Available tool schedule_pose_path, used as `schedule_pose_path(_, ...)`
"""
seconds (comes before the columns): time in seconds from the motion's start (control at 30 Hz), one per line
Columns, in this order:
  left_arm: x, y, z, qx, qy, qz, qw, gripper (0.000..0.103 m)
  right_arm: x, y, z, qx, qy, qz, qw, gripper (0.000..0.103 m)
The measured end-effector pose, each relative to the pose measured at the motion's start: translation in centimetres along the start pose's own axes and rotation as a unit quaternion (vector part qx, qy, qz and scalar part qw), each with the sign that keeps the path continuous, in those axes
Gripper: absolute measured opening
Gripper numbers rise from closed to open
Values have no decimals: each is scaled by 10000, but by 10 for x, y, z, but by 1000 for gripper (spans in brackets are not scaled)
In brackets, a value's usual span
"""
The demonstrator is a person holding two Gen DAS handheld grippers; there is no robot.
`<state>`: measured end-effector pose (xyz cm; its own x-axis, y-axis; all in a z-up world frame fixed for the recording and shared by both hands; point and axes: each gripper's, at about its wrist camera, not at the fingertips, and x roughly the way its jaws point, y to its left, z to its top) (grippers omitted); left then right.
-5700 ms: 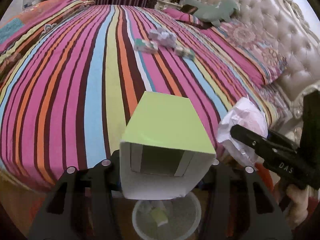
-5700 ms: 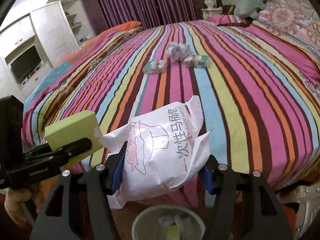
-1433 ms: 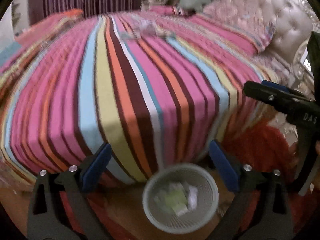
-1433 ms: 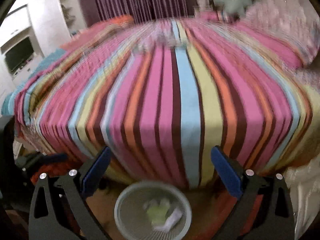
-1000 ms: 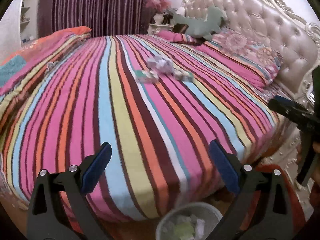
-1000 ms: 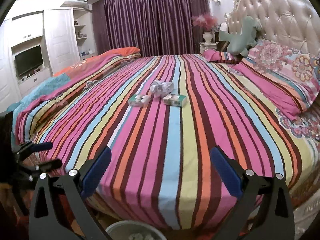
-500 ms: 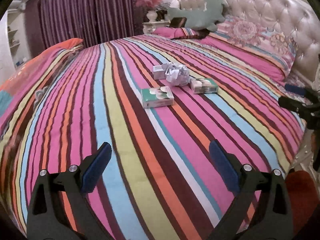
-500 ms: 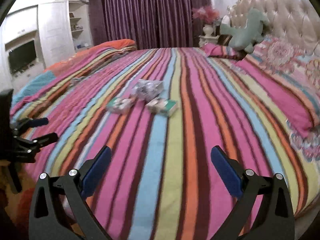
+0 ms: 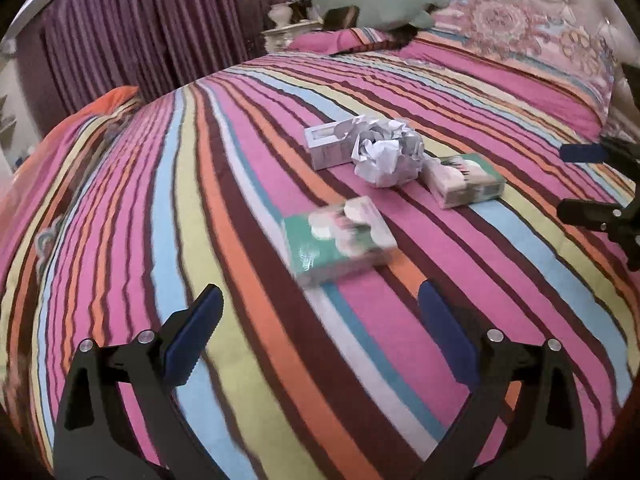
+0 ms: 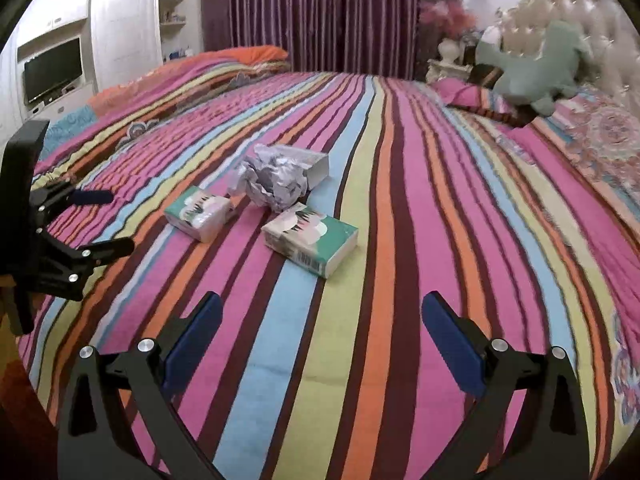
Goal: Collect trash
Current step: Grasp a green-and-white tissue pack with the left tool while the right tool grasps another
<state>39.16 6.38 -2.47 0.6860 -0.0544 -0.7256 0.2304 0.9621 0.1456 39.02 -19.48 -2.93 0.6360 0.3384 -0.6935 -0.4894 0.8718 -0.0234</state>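
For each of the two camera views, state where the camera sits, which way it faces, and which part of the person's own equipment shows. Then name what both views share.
Left wrist: on the left gripper, open, facing along the striped bed toward a green tissue pack; the right gripper shows at the right edge.
Right wrist: on the right gripper, open, facing the curtains; the left gripper shows at the left edge.
Shared: the crumpled paper ball, both tissue packs, the small white box and the green plush toy.
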Motion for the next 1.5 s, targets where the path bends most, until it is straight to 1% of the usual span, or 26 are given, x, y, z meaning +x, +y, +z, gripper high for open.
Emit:
schedule_pose_path(0.13, 24, 4, 13, 243, 104, -72, 9996, 95, 29, -5, 12, -260, 188, 14, 9995, 96)
schedule_pose_path(0.23, 40, 7, 21, 437, 169, -70, 9989, 95, 44, -8, 17, -300, 276, 63, 9991, 96)
schedule_pose_path(0.37, 57, 4, 28, 629, 244, -251, 9974, 95, 64, -10, 22, -359, 418, 169, 9983, 96)
schedule_pose_path(0.5, 72, -1, 33, 784, 341, -220, 9961, 95, 77, -7, 28, -483, 438, 129, 9978, 96)
schedule_pose_path(0.8, 97, 6, 54, 380, 536, -384, 9971, 95, 109, -6, 46, -520, 536, 186, 9970, 96)
schedule_pose_path(1.0, 105, 13, 56, -160, 695, -479, 9963, 95, 119, -7, 51, -300, 618, 358, 9970, 95)
schedule_pose_path(1.07, 106, 13, 54, -267, 736, -514, 9956, 91, 121, -6, 50, -234, 674, 421, 9966, 90)
schedule_pose_path(1.1, 104, 12, 54, -291, 722, -538, 9955, 85, 121, -4, 49, -218, 696, 443, 9964, 82)
schedule_pose_path(1.13, 102, 11, 53, -284, 709, -523, 9957, 75, 122, -5, 50, -222, 708, 412, 9964, 76)
schedule_pose_path(1.17, 100, 10, 53, -277, 695, -510, 9959, 68, 120, -4, 49, -212, 727, 311, 9966, 73)
schedule_pose_path(1.2, 98, 9, 54, -277, 700, -490, 9960, 64, 119, -3, 50, -177, 724, 329, 9967, 62)
schedule_pose_path(1.23, 97, 9, 53, -294, 730, -479, 9957, 63, 116, -6, 51, -28, 748, 372, 9965, 49)
schedule_pose_path(1.37, 91, 11, 50, -510, 784, -462, 9945, 62, 106, -8, 47, 387, 730, 451, 9956, 48)
schedule_pose_path(1.5, 78, 8, 39, -639, 797, -438, 9938, 62, 94, -5, 36, 609, 706, 482, 9945, 48)
